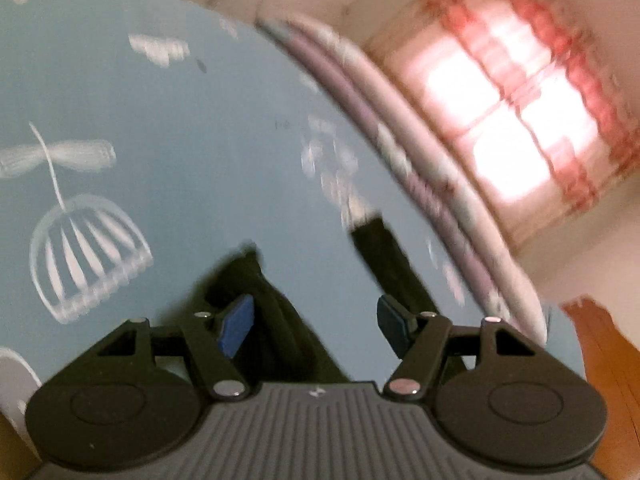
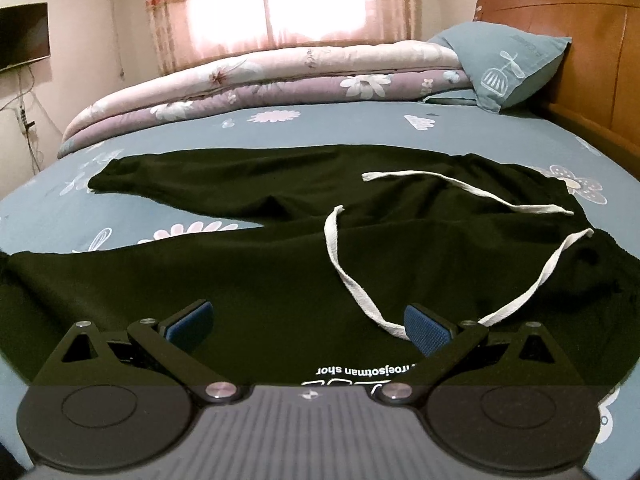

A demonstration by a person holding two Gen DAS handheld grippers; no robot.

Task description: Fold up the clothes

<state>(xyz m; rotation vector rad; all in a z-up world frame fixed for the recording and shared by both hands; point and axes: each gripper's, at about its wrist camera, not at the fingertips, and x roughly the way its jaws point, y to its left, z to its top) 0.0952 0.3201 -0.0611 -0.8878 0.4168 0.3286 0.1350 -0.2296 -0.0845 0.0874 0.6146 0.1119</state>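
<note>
Black drawstring trousers (image 2: 280,264) lie spread flat on the blue patterned bed sheet (image 2: 340,128), legs to the left, waistband to the right, with a white drawstring (image 2: 340,268) looped on top. My right gripper (image 2: 308,326) is open just above the near leg, with white lettering (image 2: 360,370) below it. In the blurred left wrist view my left gripper (image 1: 316,326) is open over the sheet (image 1: 180,160). A bunched trouser cuff (image 1: 272,312) lies between its fingers and a second cuff (image 1: 384,256) lies beyond.
A folded floral quilt (image 2: 260,80) lies along the far side of the bed. A blue pillow (image 2: 508,64) leans against the wooden headboard (image 2: 580,40) at the right. A curtained window (image 2: 300,0) is behind, and a wall screen (image 2: 24,36) at the left.
</note>
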